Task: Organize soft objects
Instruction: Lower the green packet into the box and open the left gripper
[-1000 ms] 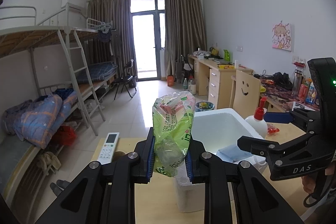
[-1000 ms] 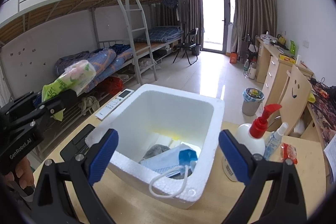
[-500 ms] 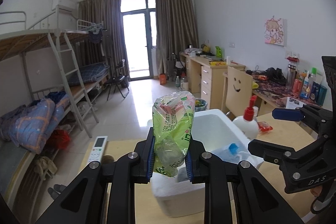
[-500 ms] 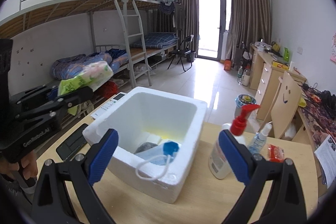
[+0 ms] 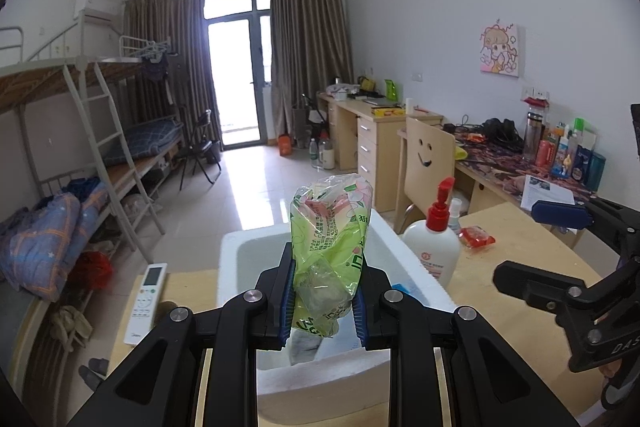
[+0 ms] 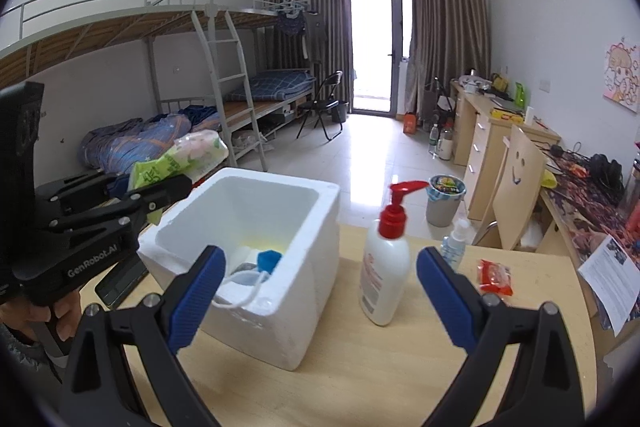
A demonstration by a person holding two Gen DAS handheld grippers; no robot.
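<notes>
The left gripper [image 5: 323,301] is clenched on a green tissue pack [image 5: 328,251], which is pinched between the blue pads [image 5: 289,301] and stands upright, its top rising toward 12 o'clock of the jaws. In the right wrist view the same pack [image 6: 180,159] is seen held above the table, at 10 o'clock of the white foam box [image 6: 316,259] and just off its left rim. In the left wrist view the box [image 5: 232,255] lies directly behind and below the held pack. Inside the box a face mask [image 6: 248,275] with a blue piece is seen, one ear loop hung over the near rim.

The right gripper [image 6: 320,291] is released, its jaws spread wide with nothing between them. A pump bottle [image 6: 386,259] with a red top is placed at 12 o'clock of it, just beside the box. A small spray bottle [image 6: 454,243] and a red packet [image 6: 494,277] are found at 1 o'clock, on the wooden table [image 6: 360,367]. A remote control [image 5: 146,297] is laid at 9 o'clock of the left gripper.
</notes>
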